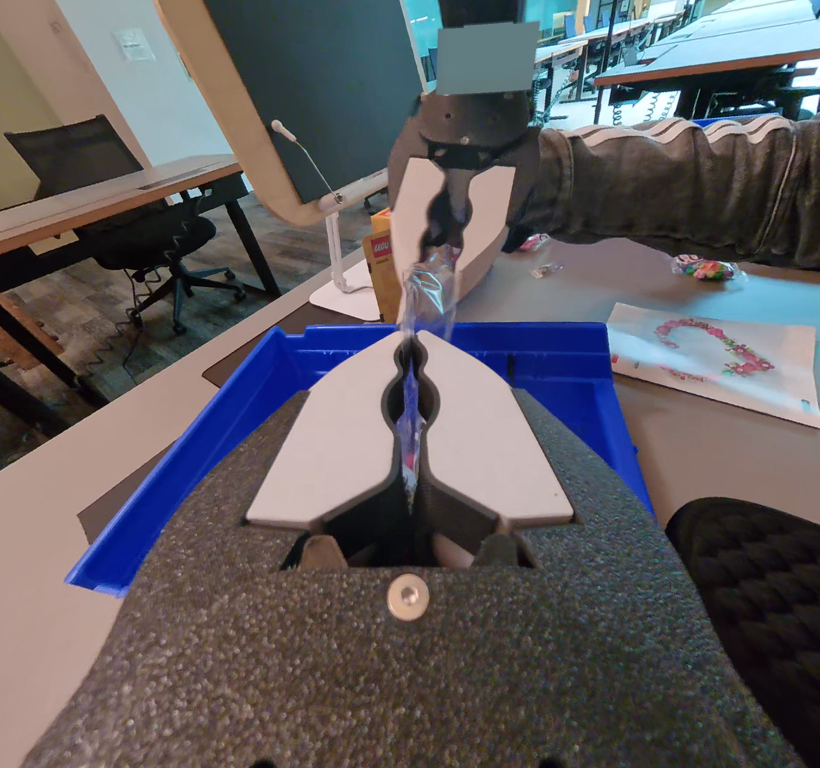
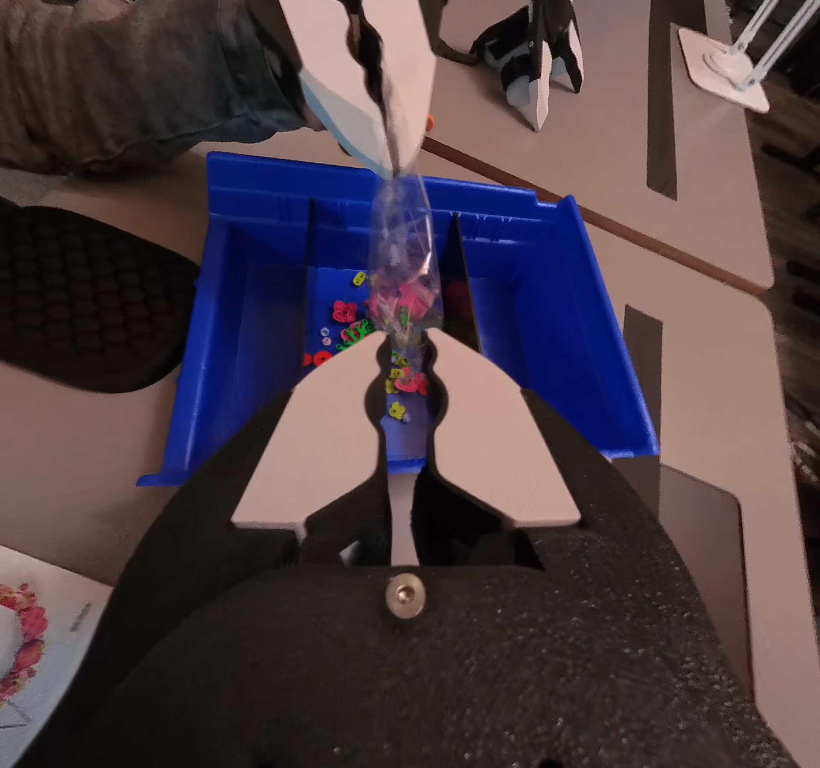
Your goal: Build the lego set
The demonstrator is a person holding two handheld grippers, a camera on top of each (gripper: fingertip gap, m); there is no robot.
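Observation:
A clear plastic bag [image 1: 426,290] with small coloured lego pieces is stretched between both grippers above a blue bin [image 1: 554,347]. My left gripper [image 1: 410,338] is shut on one end of the bag. My right gripper [image 1: 443,265] faces it and pinches the other end. In the right wrist view, my right gripper [image 2: 406,336] grips the bag [image 2: 401,236] at its filled end, and the left gripper [image 2: 392,165] holds the thin end higher up. Several loose pink, green and yellow pieces [image 2: 344,312] lie in the middle compartment of the bin [image 2: 554,325], between black dividers.
An instruction booklet [image 1: 710,361] lies right of the bin. A yellow lego box [image 1: 381,259] and a white stand base [image 1: 346,298] are behind it. More bags of pieces [image 1: 705,268] lie farther back. A spare gripper [image 2: 541,59] rests on the table. A black mesh object [image 2: 80,298] is beside the bin. Tip to tip, the grippers are about 7 cm apart.

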